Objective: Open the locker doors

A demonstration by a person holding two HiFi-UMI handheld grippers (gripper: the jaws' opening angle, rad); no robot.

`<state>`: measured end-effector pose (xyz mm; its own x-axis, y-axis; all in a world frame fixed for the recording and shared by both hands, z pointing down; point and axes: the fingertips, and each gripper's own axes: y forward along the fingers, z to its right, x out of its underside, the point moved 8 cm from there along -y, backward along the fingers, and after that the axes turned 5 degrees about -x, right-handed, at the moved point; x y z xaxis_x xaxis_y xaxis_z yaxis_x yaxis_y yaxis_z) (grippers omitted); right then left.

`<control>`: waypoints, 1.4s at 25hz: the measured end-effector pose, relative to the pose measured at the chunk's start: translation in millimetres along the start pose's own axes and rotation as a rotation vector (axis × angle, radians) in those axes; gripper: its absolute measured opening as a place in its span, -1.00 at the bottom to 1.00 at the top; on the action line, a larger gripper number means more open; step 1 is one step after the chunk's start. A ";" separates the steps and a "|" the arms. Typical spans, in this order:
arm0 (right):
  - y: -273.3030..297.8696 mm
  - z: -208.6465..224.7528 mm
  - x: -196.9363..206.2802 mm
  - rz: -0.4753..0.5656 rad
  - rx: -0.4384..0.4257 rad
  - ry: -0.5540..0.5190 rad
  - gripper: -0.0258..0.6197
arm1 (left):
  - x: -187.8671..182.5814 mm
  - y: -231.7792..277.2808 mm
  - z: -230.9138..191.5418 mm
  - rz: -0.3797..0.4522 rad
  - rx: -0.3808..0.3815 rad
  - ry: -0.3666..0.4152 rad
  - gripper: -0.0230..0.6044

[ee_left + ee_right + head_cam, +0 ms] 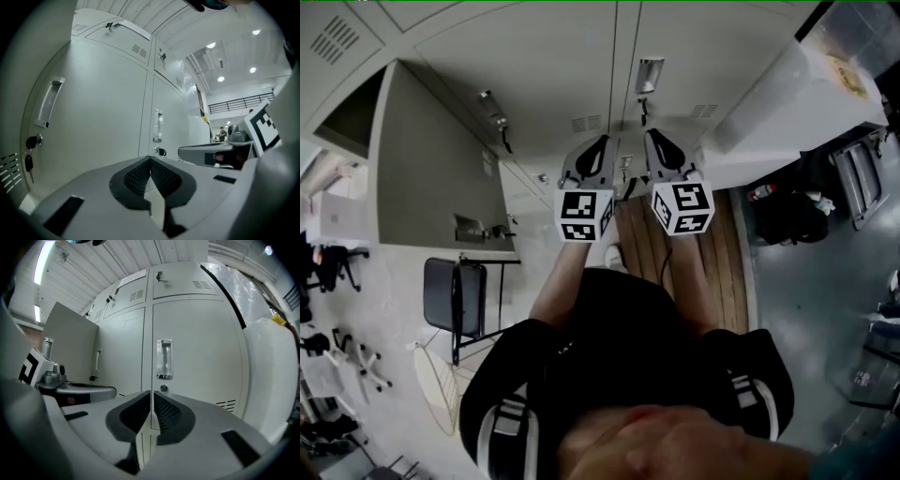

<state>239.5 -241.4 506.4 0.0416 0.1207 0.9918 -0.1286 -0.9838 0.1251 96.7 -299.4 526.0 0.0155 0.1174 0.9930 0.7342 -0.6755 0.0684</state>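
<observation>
Both grippers are up side by side facing the lockers, nothing in either. Left gripper [150,164] jaws are fully together, right gripper [151,399] basically shut too, just a sliver of gap. Locker door [197,357] straight ahead is closed w/ its handle [163,359] untouched. Another door [441,164] off to the left stands open.

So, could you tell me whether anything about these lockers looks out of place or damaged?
Nothing looks damaged or askew. The open door at the left is the only one swung out; the closed door ahead sits flush, handle straight.
</observation>
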 end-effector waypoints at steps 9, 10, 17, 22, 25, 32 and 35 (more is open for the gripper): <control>32.2 26.1 7.0 -0.019 -0.042 0.006 -0.83 | 8.4 29.6 -2.5 -0.020 -0.040 -0.010 -0.89; 34.2 27.8 7.2 -0.020 -0.043 0.005 -0.83 | 8.7 31.3 -2.5 -0.021 -0.044 -0.010 -0.89; 48.3 32.5 5.0 -0.028 -0.051 -0.024 -0.83 | 5.2 35.3 -5.4 -0.001 -0.079 -0.009 -0.89; 49.6 30.2 4.6 -0.051 -0.009 -0.060 -0.83 | 3.9 34.2 -8.4 0.007 -0.097 -0.009 -0.89; 48.9 31.6 4.7 -0.045 -0.017 0.007 -0.82 | 5.0 36.2 -8.0 0.006 -0.096 -0.012 -0.89; 47.1 42.8 11.2 0.030 -0.095 0.273 -0.81 | 7.4 40.9 -0.9 -0.010 -0.084 -0.005 -0.89; 46.5 45.4 14.1 0.052 -0.110 0.339 -0.81 | 8.9 40.7 -1.0 -0.016 -0.086 -0.004 -0.89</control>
<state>279.1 -291.5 525.1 -0.2966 0.1263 0.9466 -0.2282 -0.9719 0.0582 126.0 -326.6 537.7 0.0075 0.1311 0.9913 0.6735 -0.7335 0.0919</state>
